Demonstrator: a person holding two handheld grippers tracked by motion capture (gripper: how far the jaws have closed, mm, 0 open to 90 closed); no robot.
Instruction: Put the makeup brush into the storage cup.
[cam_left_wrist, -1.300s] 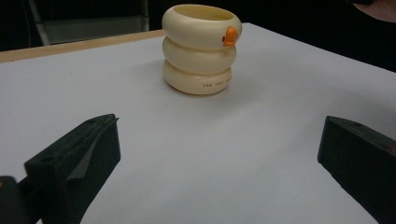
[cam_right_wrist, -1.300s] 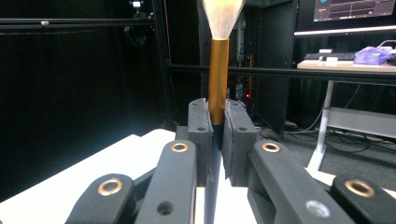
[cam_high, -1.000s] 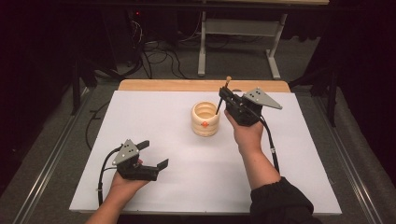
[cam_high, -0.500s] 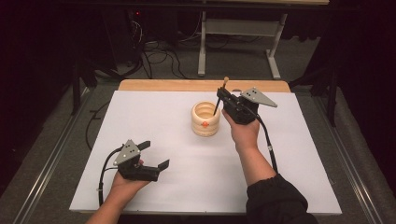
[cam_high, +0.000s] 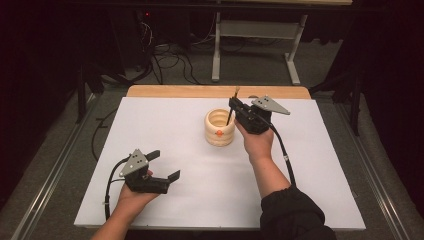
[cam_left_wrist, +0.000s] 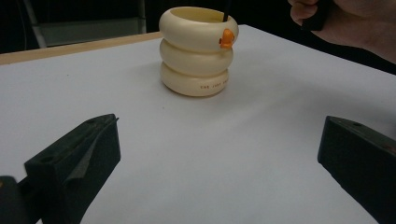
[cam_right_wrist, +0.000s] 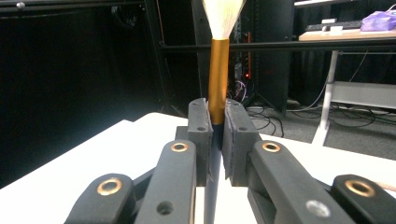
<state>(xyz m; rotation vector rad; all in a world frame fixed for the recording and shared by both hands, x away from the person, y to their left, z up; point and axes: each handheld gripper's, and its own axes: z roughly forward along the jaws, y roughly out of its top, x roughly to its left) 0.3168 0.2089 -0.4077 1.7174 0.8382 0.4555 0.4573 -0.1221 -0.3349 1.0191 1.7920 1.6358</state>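
A cream holder (cam_high: 219, 128) shaped like three stacked rings, with a small orange mark, stands upright on the white table (cam_high: 165, 125); in the left gripper view the holder (cam_left_wrist: 198, 50) is ahead, beyond the jaws. My right gripper (cam_high: 233, 106) is shut on a paintbrush (cam_high: 232, 108), bristles up, its dark handle dipping into the holder's mouth. In the right gripper view the brush (cam_right_wrist: 218, 79) stands clamped between the pads, gold ferrule and white bristles above them. My left gripper (cam_high: 165, 166) rests open and empty near the table's front left.
A wooden strip (cam_high: 220, 91) runs along the table's far edge. Beyond it are a white desk frame (cam_high: 255, 45) and cables on the floor. A metal rail (cam_high: 45, 185) borders the left side. Bare white table lies between the two hands.
My right gripper has sunk a little with the brush, bringing the handle's lower end down into the holder. The left gripper has stayed where it was.
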